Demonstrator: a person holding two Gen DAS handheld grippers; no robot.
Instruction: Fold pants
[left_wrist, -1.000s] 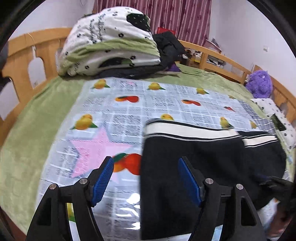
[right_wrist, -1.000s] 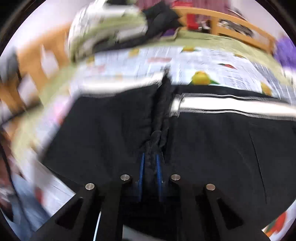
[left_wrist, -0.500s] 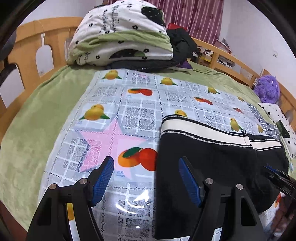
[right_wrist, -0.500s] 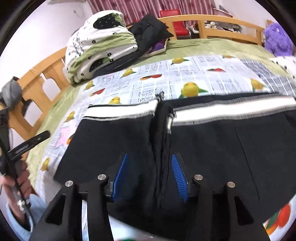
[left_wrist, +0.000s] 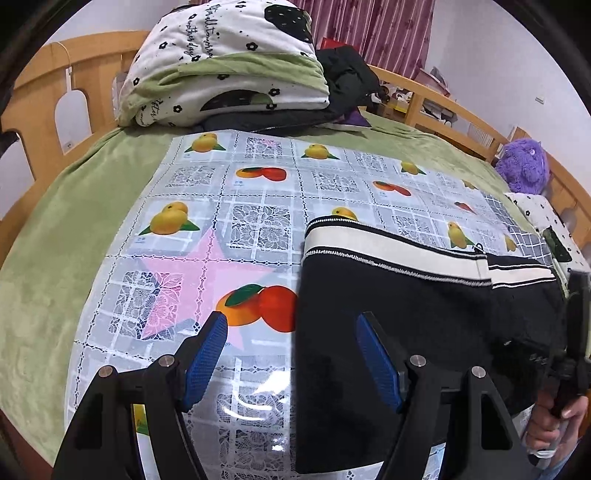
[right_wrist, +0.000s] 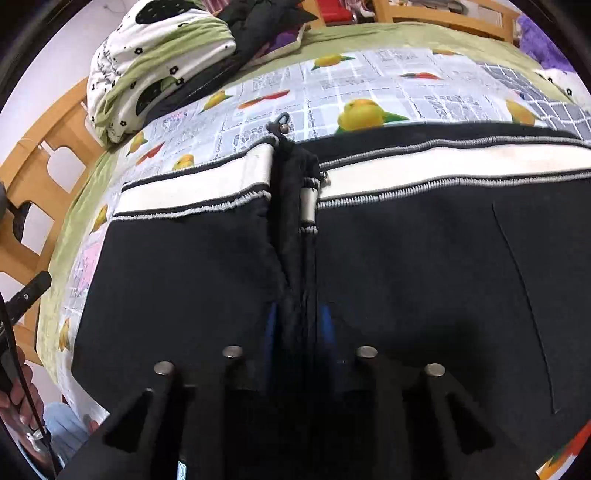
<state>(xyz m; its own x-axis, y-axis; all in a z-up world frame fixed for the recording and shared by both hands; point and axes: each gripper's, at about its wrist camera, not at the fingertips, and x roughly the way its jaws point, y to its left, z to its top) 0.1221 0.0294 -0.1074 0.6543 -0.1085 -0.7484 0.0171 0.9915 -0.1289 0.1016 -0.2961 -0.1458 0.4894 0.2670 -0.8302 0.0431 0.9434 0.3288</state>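
Observation:
Black pants (left_wrist: 406, 317) with a white striped waistband (right_wrist: 192, 190) lie flat on the fruit-print cloth (left_wrist: 258, 206). My left gripper (left_wrist: 291, 354) hovers open over the pants' left edge, one blue pad (left_wrist: 205, 354) above the cloth and the other over black fabric. Nothing is between its fingers. In the right wrist view a raised ridge of fabric (right_wrist: 295, 236) runs down from the waistband's middle. My right gripper (right_wrist: 298, 319) is closing on that ridge, and the fold fills the gap between its blue pads (right_wrist: 271, 321).
A folded quilt (left_wrist: 225, 62) and dark clothes are piled at the bed's head. Wooden rails (left_wrist: 439, 99) run round the green bedspread (left_wrist: 48, 240). A purple plush toy (left_wrist: 522, 166) sits at the right. A hand (left_wrist: 554, 424) holds the other gripper's handle at the lower right.
My right gripper let go of the fabric ridge, opened wide, then came down closer and narrowed on it again. In the left wrist view the pants' edge shifted slightly right; the left jaws stayed open.

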